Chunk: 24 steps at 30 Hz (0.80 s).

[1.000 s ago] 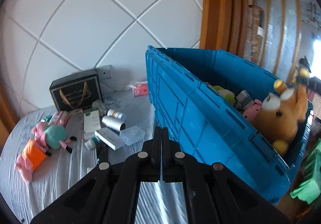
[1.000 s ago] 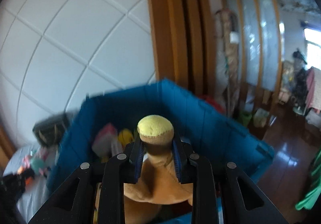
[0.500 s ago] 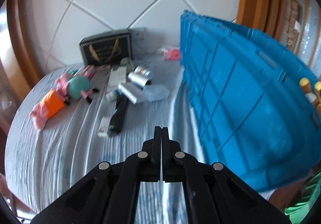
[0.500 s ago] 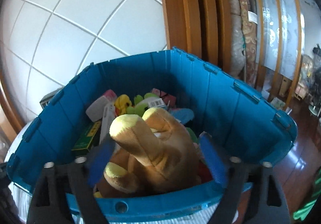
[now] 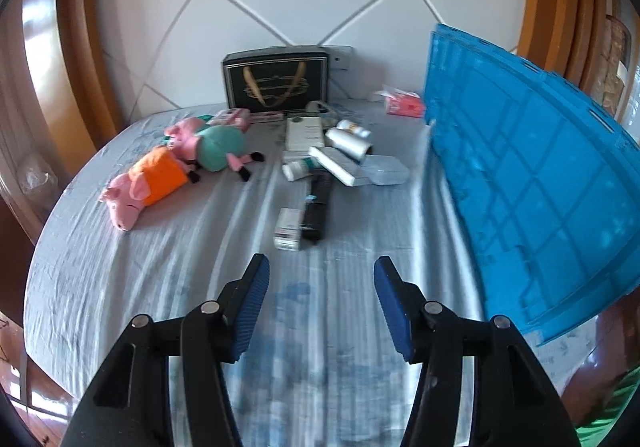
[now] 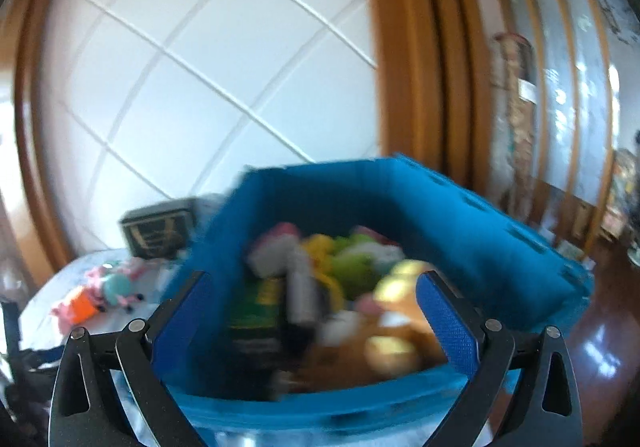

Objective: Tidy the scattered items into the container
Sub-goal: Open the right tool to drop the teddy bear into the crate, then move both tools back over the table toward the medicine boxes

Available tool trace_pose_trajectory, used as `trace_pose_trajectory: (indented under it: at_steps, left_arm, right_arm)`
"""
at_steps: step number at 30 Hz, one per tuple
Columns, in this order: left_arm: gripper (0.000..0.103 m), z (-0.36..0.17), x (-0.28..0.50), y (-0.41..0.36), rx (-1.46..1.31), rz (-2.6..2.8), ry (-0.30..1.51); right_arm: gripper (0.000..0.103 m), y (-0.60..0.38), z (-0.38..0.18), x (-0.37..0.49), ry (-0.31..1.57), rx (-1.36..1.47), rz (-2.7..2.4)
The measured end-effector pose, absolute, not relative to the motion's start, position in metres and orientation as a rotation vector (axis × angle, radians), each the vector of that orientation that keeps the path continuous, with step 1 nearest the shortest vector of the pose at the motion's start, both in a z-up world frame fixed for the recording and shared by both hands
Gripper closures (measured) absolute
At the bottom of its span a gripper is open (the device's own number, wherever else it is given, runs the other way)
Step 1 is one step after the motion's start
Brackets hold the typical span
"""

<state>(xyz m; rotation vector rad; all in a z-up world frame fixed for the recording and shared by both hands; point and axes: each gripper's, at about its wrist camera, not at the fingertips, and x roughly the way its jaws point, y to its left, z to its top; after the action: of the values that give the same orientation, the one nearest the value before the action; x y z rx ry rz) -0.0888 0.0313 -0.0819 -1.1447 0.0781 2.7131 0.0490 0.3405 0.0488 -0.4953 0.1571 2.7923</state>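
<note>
Left claw [image 5: 321, 297] first: its blue ribbed pads have just been spreading and now stand apart with nothing between them, aimed down over the grey sheeted bed [image 5: 120, 287]. Straight ahead lie a small white carton [image 5: 289, 234] and, touching its right side, a long black remote control [image 5: 317, 207]. Those look like the nearest picks. Beyond them sits a jumble of white boxes and bottles [image 5: 332, 151], and well to the left two pink plush pigs [image 5: 176, 163].

Over to the right claw [image 6: 312, 321]: jaws have just been opening too, wide apart and empty, hovering at the near rim of the big blue plastic crate [image 6: 460, 215]. A brown-and-yellow plush toy [image 6: 384, 339] lies inside among the other toys, free of the pads as far as the blur lets me judge.

To do the next step well, I'd say line the left pads across the carton's narrow width, come down square, and avoid nudging the remote. The sheet is wrinkled, so closing too low could pinch fabric.
</note>
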Motion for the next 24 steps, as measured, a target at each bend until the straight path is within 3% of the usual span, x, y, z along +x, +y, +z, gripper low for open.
trace_pose_trajectory:
  at_steps: [8,13,24]
  left_arm:
    - [0.049,-0.100,-0.132,-0.087,-1.152,2.671,0.082]
    - [0.049,-0.119,-0.162,-0.139,-1.206,2.629,0.055]
    - [0.049,-0.166,-0.203,-0.130,-1.294,2.500,0.040]
  right_arm:
    - [0.000,0.199,0.056,0.009,0.124,-0.412,2.918]
    - [0.000,0.125,0.037,-0.028,0.097,-0.524,2.938]
    - [0.000,0.104,-0.068,-0.115,0.224,-1.044,2.763]
